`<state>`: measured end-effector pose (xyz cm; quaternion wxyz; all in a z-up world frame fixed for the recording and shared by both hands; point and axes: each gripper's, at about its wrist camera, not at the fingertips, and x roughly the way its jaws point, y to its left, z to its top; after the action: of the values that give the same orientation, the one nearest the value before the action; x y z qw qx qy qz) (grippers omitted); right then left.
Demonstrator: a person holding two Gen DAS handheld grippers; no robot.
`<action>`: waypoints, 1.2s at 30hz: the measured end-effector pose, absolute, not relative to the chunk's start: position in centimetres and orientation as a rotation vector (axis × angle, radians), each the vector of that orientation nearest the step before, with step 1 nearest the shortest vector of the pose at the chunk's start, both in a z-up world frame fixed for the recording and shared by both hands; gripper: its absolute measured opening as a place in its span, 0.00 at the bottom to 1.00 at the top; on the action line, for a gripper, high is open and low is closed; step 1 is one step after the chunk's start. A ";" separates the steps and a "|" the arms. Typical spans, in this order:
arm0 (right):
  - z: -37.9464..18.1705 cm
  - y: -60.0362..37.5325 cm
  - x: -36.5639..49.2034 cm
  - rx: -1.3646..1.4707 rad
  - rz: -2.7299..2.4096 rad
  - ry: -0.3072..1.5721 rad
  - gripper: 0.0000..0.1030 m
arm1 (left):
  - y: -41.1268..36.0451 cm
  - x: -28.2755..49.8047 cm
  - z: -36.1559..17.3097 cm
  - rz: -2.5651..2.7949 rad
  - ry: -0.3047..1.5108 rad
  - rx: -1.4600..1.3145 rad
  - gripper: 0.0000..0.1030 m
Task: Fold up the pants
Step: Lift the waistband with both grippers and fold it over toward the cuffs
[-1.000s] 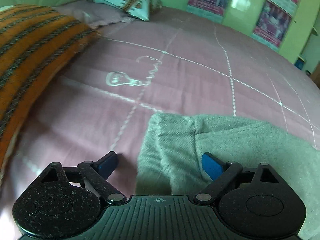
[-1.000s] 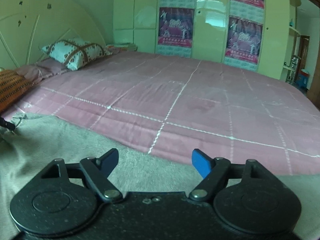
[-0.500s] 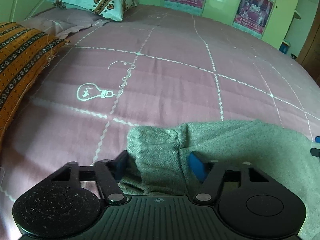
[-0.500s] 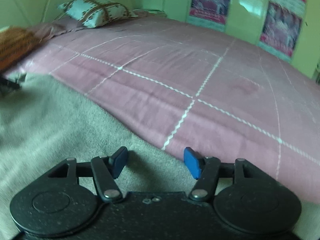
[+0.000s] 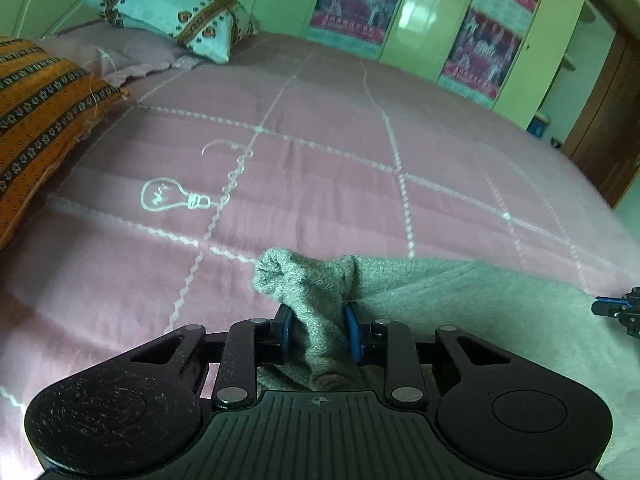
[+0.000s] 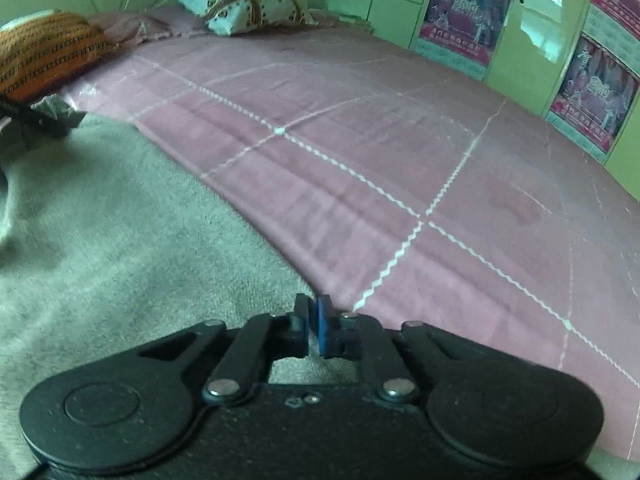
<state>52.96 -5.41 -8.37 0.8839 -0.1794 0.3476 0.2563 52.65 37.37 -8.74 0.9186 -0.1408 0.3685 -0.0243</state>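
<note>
Grey fleece pants (image 5: pixel 460 308) lie on a pink bed. My left gripper (image 5: pixel 318 332) is shut on a bunched corner of the pants, which sticks up between the blue pads. In the right wrist view the pants (image 6: pixel 120 240) spread across the lower left. My right gripper (image 6: pixel 313 320) is shut at the pants' far edge; the cloth between the pads is hidden. The right gripper also shows at the right edge of the left wrist view (image 5: pixel 618 312). The left gripper shows at the far left of the right wrist view (image 6: pixel 36 120).
The pink bedspread (image 5: pixel 320 160) has white stitched lines and a light-bulb drawing (image 5: pixel 172 198). An orange patterned pillow (image 5: pixel 36 112) lies at the left, a white patterned pillow (image 5: pixel 172 12) at the head. Green wardrobe doors with posters (image 5: pixel 480 48) stand beyond the bed.
Both grippers went from open to shut. The left closed on the pants' corner and the right closed at the pants' far edge. Both moved down onto the cloth.
</note>
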 end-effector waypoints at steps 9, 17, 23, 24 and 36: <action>-0.8 -7.7 42.6 -0.437 0.595 0.536 0.00 | 37.3 42.5 -2.2 -0.227 0.449 -0.167 0.26; -3.7 -9.5 26.8 -0.592 0.599 0.505 0.12 | 36.9 31.2 -4.2 -0.096 0.531 -0.198 0.48; -4.3 -11.1 23.8 -0.331 0.458 0.570 0.11 | 36.1 24.6 -6.4 0.101 0.595 -0.355 0.48; -3.9 -11.2 23.7 -0.287 0.438 0.567 0.11 | 36.1 23.9 -6.0 0.116 0.589 -0.414 0.48; -5.8 -13.5 27.9 0.142 0.300 0.647 0.35 | 33.7 26.8 -6.3 0.052 0.566 -0.671 0.58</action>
<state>27.88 -13.50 -5.78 0.9347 0.0694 0.3162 0.1465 26.80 33.72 -6.29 0.9049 -0.3247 0.2741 0.0251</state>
